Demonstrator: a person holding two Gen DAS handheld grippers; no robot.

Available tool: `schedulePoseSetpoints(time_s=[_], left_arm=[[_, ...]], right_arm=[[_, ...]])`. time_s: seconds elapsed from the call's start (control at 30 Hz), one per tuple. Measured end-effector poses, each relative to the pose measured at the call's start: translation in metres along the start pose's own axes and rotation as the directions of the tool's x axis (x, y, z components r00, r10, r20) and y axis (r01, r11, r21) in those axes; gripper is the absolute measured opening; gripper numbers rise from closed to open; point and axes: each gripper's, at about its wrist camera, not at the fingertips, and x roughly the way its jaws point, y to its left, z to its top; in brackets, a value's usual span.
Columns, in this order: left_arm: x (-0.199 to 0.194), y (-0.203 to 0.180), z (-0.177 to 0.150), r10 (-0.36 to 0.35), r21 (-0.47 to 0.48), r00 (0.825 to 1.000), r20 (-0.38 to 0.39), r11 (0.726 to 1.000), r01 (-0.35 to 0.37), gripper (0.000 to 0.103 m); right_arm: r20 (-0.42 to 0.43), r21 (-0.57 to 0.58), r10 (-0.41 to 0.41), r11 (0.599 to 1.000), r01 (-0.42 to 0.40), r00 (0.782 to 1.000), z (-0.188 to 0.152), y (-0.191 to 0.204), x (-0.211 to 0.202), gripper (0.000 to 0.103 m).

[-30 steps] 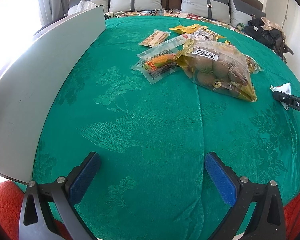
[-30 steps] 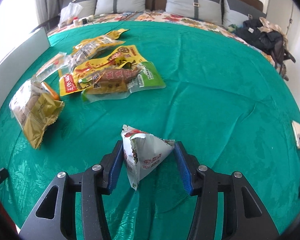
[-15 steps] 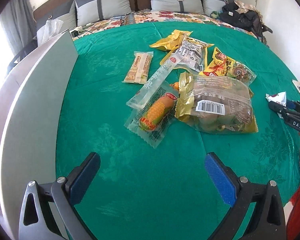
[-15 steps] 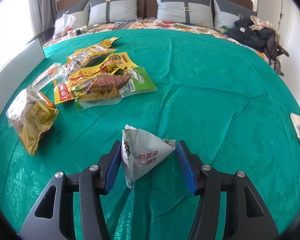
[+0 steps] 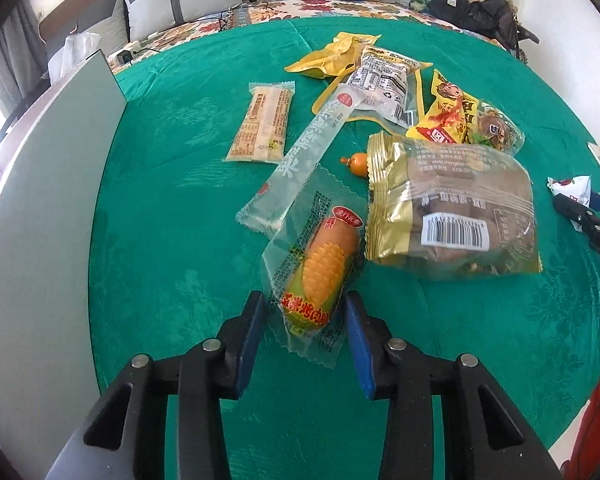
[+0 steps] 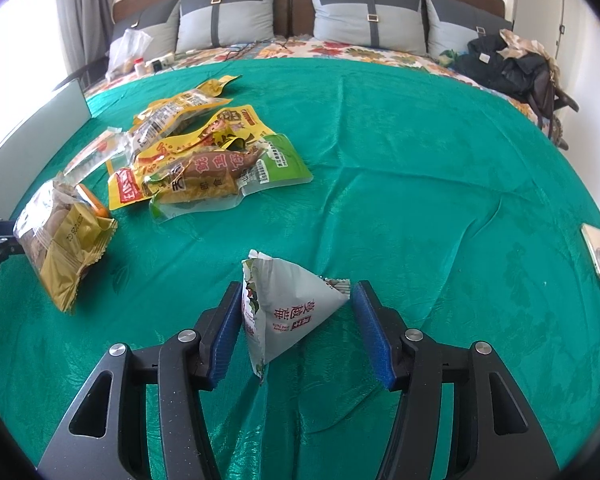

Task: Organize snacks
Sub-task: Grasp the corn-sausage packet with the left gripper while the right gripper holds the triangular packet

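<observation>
Your green bedspread (image 5: 172, 240): satiny cloth, woven floral pattern, soft sheen. Your corn sausage wrapper (image 5: 312, 272): clear glossy plastic film, crinkled. Gold bag (image 5: 452, 216): shiny foil edges, transparent front. Triangular pouch (image 6: 288, 312): matt white plastic film. Your fingers (image 6: 374, 332): blue ribbed pads on matt black plastic. Board (image 5: 40, 220): smooth, matt grey.
</observation>
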Motion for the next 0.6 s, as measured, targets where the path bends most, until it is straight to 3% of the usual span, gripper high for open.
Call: schedulePoseSetpoints(time_s=[0.1, 0.17, 0.23, 0.3, 0.4, 0.5, 0.6], left_arm=[[-0.016, -0.005, -0.032, -0.02, -0.056, 0.999, -0.044, 0.998, 0.018, 0.04], [-0.025, -0.011, -0.051, -0.055, -0.052, 0.996, -0.075, 0.997, 0.051, 0.046], [-0.031, -0.017, -0.063, -0.084, -0.024, 0.993, -0.087, 0.996, 0.082, 0.063], [-0.033, -0.022, -0.067, -0.05, 0.027, 0.996, -0.074, 0.998, 0.052, 0.077], [-0.034, -0.03, -0.059, 0.02, 0.081, 0.999, -0.042, 0.997, -0.016, 0.079], [-0.03, -0.039, -0.042, -0.012, 0.152, 1.0, -0.015, 0.988, 0.014, 0.079], [-0.016, -0.056, -0.036, 0.011, 0.248, 1.0, -0.026, 0.969, -0.005, 0.079]], right_arm=[[0.0, -0.001, 0.0, 1.0, 0.0, 1.0, 0.0, 0.0, 0.0, 0.059], [0.0, 0.0, 0.0, 1.0, 0.0, 1.0, 0.0, 0.0, 0.0, 0.059], [0.0, -0.001, 0.0, 1.0, 0.0, 1.0, 0.0, 0.0, 0.0, 0.059], [0.0, -0.001, 0.0, 1.0, 0.0, 1.0, 0.0, 0.0, 0.0, 0.059], [0.0, -0.001, -0.001, 1.0, 0.001, 1.0, 0.0, -0.001, 0.0, 0.06], [-0.001, 0.0, -0.002, 1.0, 0.002, 1.0, -0.001, -0.002, 0.0, 0.06], [-0.001, 0.0, -0.001, 1.0, 0.001, 1.0, 0.0, -0.002, 0.0, 0.06]])
